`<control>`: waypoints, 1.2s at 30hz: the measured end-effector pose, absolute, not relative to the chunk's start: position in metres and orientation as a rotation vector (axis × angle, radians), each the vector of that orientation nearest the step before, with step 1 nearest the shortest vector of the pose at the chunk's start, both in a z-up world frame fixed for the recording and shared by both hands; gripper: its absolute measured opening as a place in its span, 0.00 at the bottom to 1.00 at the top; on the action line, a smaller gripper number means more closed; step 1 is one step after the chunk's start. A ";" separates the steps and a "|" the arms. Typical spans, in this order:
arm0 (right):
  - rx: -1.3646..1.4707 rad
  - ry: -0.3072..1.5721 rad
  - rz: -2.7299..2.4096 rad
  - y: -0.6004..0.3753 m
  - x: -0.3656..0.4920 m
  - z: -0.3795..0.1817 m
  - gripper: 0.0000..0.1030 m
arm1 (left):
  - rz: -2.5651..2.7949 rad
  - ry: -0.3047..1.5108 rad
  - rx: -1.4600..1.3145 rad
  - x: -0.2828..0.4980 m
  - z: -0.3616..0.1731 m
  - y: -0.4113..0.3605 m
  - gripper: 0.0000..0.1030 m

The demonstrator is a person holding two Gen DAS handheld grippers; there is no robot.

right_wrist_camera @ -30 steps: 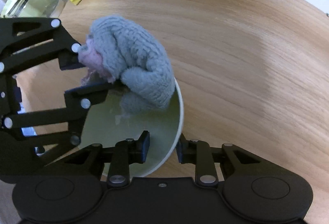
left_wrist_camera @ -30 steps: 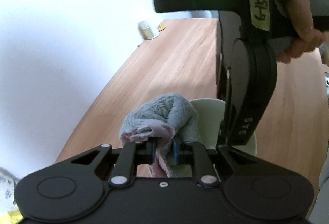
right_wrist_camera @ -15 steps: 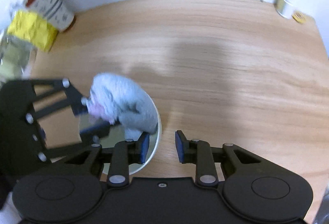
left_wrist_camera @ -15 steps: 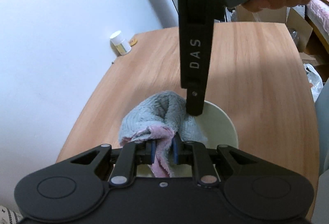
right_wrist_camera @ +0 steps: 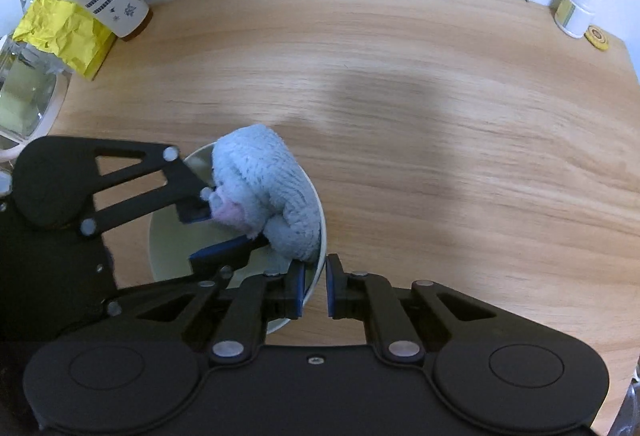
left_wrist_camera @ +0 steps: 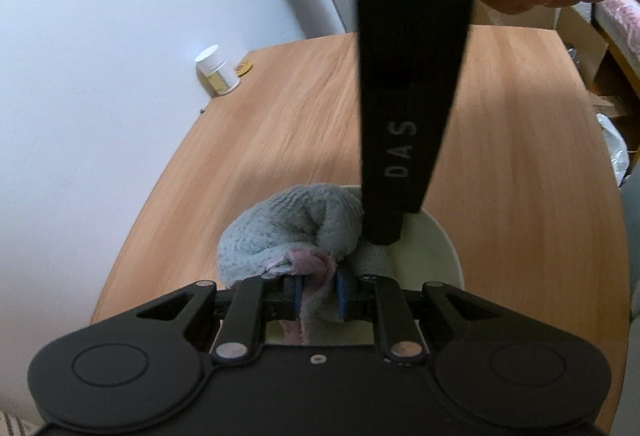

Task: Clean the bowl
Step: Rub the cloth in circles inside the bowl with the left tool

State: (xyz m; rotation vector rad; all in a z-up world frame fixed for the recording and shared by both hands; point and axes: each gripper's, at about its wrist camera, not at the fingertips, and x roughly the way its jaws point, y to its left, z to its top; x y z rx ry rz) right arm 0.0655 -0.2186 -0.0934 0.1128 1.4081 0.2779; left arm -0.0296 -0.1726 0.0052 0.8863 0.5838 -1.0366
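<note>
Cloth against the bowl wall, rim pinched from the right side

Left gripper (left_wrist_camera: 316, 296) is clenched on the grey-pink cloth (right_wrist_camera: 272, 192), whose bundle lies inside the pale bowl (right_wrist_camera: 172, 252) on the table (right_wrist_camera: 440, 116), pressed to the wall nearest the right gripper (right_wrist_camera: 316, 286). Right gripper's fingers straddle that rim, nearly closed; real contact I cannot tell. For wiping, free wall lies toward the left gripper's side.
</note>
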 end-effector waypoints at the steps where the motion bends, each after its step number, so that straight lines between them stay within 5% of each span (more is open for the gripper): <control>1: 0.109 1.410 0.280 -0.217 0.066 -0.093 0.12 | -1.053 0.593 0.890 -0.030 0.007 -0.170 0.14; 22: 0.076 1.427 0.234 -0.197 0.083 -0.110 0.10 | -1.105 0.809 1.125 -0.079 0.037 -0.107 0.14; 36: 0.074 1.445 0.268 -0.199 0.085 -0.115 0.10 | -0.958 1.040 0.812 -0.079 0.053 -0.054 0.10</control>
